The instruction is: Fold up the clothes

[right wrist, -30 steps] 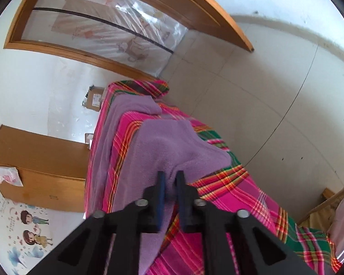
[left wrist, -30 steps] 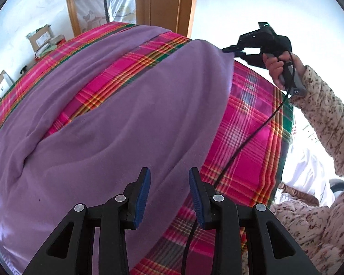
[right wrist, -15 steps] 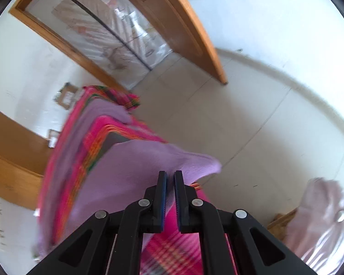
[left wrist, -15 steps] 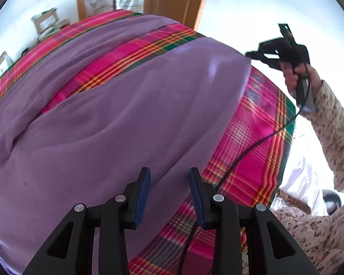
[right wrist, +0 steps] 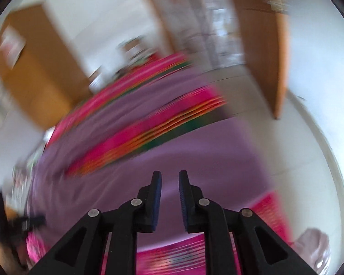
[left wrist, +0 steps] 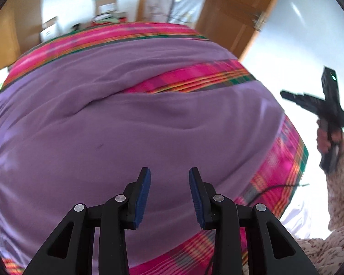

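A purple garment (left wrist: 149, 126) lies spread over a pink plaid bedspread (left wrist: 279, 174), with a strip of plaid showing between two of its parts. My left gripper (left wrist: 169, 171) hovers open over the garment's near part, nothing between its blue pads. Off the bed's right edge, a hand holds my right gripper (left wrist: 286, 95) clear of the cloth. In the blurred right wrist view the right gripper (right wrist: 169, 176) points down at the purple garment (right wrist: 195, 151); its jaws are opening with an empty gap between them.
A wooden door (left wrist: 229, 16) and cardboard boxes (left wrist: 103, 6) stand beyond the bed, a wooden cabinet (right wrist: 32, 68) to the left. White tiled floor (right wrist: 298, 160) borders the bed. A black cable (left wrist: 270, 189) crosses the plaid. A pale cloth heap (right wrist: 314, 243) lies on the floor.
The right gripper has come off the garment's far right corner, swung away to the right and rolled, and its jaws have parted. The left gripper has shifted over the garment, still open.
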Demonstrator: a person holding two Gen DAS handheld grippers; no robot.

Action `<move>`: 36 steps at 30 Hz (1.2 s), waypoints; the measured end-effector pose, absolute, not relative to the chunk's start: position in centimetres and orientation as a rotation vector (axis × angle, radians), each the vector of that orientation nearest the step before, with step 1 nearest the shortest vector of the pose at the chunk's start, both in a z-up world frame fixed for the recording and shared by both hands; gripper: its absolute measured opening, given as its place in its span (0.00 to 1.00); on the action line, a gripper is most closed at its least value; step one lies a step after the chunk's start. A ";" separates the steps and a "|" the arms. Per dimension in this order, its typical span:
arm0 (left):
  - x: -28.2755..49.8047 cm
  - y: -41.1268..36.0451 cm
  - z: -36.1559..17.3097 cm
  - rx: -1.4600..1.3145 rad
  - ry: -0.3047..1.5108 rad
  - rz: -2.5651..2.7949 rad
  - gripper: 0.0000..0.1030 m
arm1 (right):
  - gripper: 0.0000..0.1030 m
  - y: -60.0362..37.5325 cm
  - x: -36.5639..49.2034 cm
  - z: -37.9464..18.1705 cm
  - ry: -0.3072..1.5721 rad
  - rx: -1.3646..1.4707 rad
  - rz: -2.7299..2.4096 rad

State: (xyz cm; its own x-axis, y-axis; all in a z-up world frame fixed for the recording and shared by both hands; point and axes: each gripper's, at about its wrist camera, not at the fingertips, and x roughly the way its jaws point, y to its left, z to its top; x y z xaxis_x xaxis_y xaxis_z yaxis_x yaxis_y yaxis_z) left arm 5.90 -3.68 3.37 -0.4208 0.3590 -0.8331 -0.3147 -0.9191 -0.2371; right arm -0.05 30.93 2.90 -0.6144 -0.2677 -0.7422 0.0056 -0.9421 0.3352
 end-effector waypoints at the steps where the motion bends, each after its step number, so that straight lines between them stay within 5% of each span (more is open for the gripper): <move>1: 6.1 -4.4 3.0 -1.416 -0.079 2.361 0.35 | 0.15 29.0 -0.1 2.3 -0.405 1.307 -2.601; 17: 10.8 -9.4 0.7 -1.474 -0.166 2.358 0.35 | 0.21 15.3 4.5 -1.3 0.193 1.365 -2.351; 29: 14.1 -12.8 0.7 -1.444 -0.237 2.394 0.35 | 0.21 11.4 7.4 0.4 0.272 1.256 -2.297; 36: 15.1 -17.0 0.3 -1.454 -0.428 2.456 0.35 | 0.24 8.8 7.8 -1.0 0.304 1.268 -2.235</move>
